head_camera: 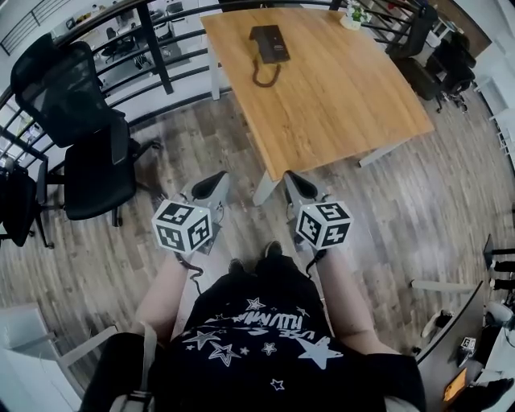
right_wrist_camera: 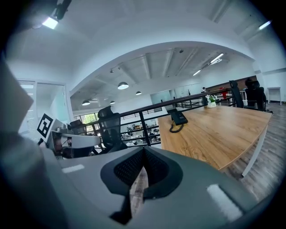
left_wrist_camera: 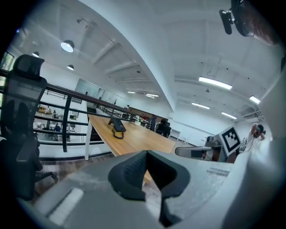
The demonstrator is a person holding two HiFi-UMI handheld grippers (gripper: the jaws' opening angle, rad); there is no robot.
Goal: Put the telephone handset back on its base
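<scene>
- My left gripper (left_wrist_camera: 146, 154): jaws together, tips touching, nothing between them.
- My right gripper (right_wrist_camera: 143, 152): jaws also together at the tips, nothing clamped. Only floor showed through the gap lower down.
- I held both grippers low and close to my body, side by side, over the grey-brown wood-plank floor (head_camera: 402, 217) and short of the worktop.
- Each gripper carried its white cube with black square markers: left cube (head_camera: 183, 226), right cube (head_camera: 323, 224).
- The light-brown wooden worktop (head_camera: 338, 105) on white legs stood ahead of me, its near corner just beyond the jaws.
- The black desk telephone (head_camera: 269, 42) sat at the far edge of the worktop, well apart from both grippers.
- Its black coiled cord (head_camera: 265, 78) looped on the wood on my side of the phone.
- The phone was too far and too small to tell whether the handset lay on the base.
- A small green potted plant in a white pot (head_camera: 354, 16) stood at the far right corner of the worktop.
- A black metal railing (head_camera: 153, 48) ran behind and to the left of the worktop.
- A black mesh-back office chair (head_camera: 60, 88) stood by the railing at my left, with a second black padded office chair (head_camera: 100, 173) just in front of it.
- More dark office chairs (head_camera: 447, 64) stood beyond the worktop's right side.
</scene>
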